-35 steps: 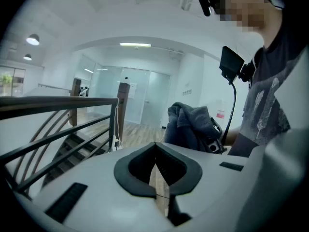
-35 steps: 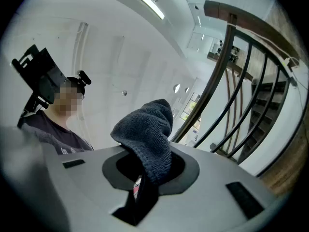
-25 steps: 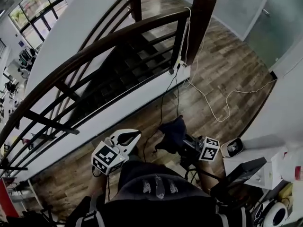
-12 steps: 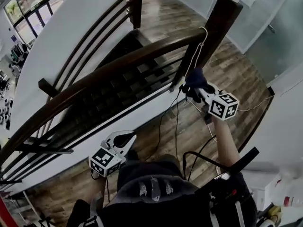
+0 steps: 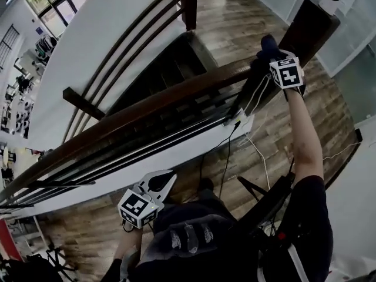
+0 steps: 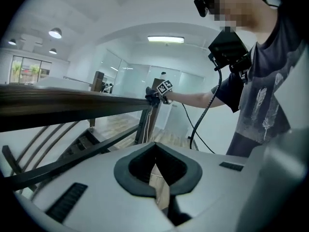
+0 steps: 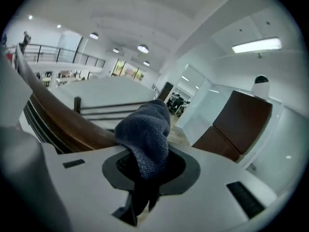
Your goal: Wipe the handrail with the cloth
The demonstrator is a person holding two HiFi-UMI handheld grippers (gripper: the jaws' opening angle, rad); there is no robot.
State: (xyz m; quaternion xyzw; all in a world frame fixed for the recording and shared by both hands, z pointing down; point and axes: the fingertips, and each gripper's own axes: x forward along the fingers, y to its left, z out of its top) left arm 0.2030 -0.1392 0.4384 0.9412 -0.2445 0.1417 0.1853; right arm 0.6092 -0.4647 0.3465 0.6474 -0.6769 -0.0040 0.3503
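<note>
The dark brown wooden handrail (image 5: 147, 107) curves from lower left up to a thick newel post (image 5: 308, 28). My right gripper (image 5: 275, 60) is raised at the rail's upper end beside that post, shut on a dark blue cloth (image 5: 267, 44). In the right gripper view the cloth (image 7: 145, 134) bulges out of the jaws just above the handrail (image 7: 63, 122); I cannot tell whether they touch. My left gripper (image 5: 154, 187) hangs low by my waist, shut with nothing in it. The left gripper view shows the handrail (image 6: 72, 108) and the cloth (image 6: 151, 96) at its far end.
Dark metal balusters (image 5: 176, 131) run under the rail, with a stairwell (image 5: 170, 69) beyond. White and black cables (image 5: 258, 151) trail across the wooden floor (image 5: 276, 134) below the post. Glass partitions (image 5: 358, 16) stand at the right. The person's body (image 6: 260, 95) is right of the left gripper.
My right gripper has risen with the cloth from waist height to the upper end of the handrail by the post. The left gripper has stayed low.
</note>
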